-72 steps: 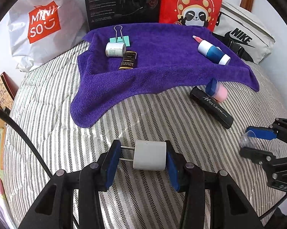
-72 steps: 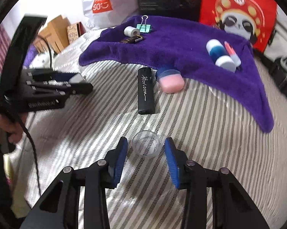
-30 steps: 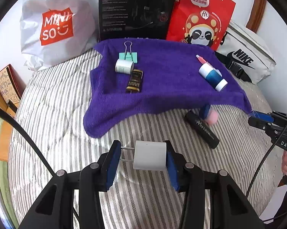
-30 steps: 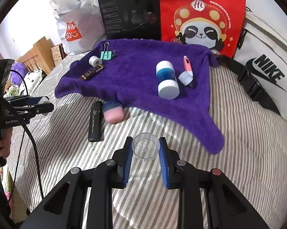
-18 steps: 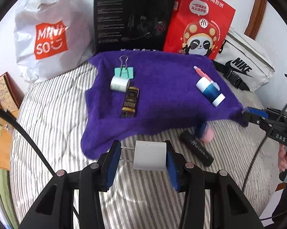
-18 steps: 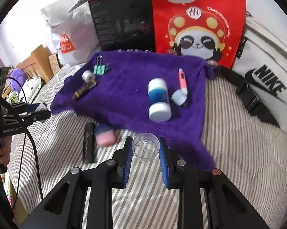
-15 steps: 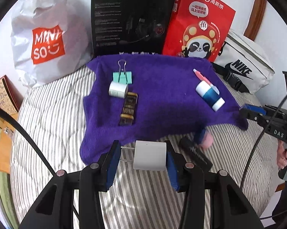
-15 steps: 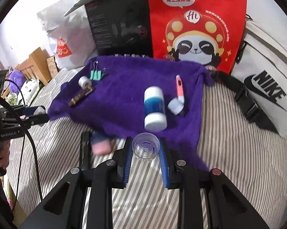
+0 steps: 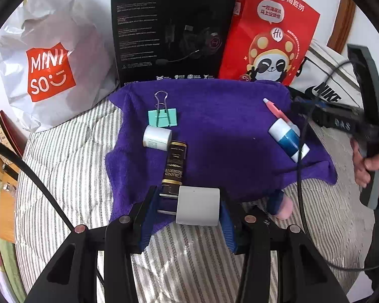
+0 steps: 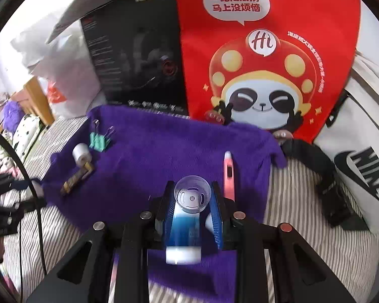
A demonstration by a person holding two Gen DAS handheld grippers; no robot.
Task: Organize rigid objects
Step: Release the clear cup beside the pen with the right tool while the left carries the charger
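My left gripper (image 9: 187, 208) is shut on a white charger plug (image 9: 198, 209), held over the near edge of the purple towel (image 9: 222, 131). My right gripper (image 10: 192, 199) is shut on a clear round cap (image 10: 192, 197), held above the blue-and-white bottle (image 10: 184, 229) on the towel (image 10: 151, 156). On the towel lie a teal binder clip (image 9: 162, 117), a white roll (image 9: 156, 137), a dark gold-lettered tube (image 9: 173, 169), the bottle (image 9: 288, 139) and a pink pen (image 9: 274, 108). A pink-and-blue item (image 9: 281, 205) lies just off the towel's near right edge.
A Miniso bag (image 9: 48, 68), a black Hecate box (image 9: 171, 30) and a red panda bag (image 9: 270, 40) stand behind the towel. A white Nike bag (image 10: 361, 176) lies at the right. The striped bedcover (image 9: 63, 166) surrounds the towel. The right gripper's handle and hand (image 9: 368, 156) show at right.
Both grippers have moved forward toward the towel, each still holding its object. The right gripper now hangs over the blue-and-white bottle; the left now reaches the towel's near edge.
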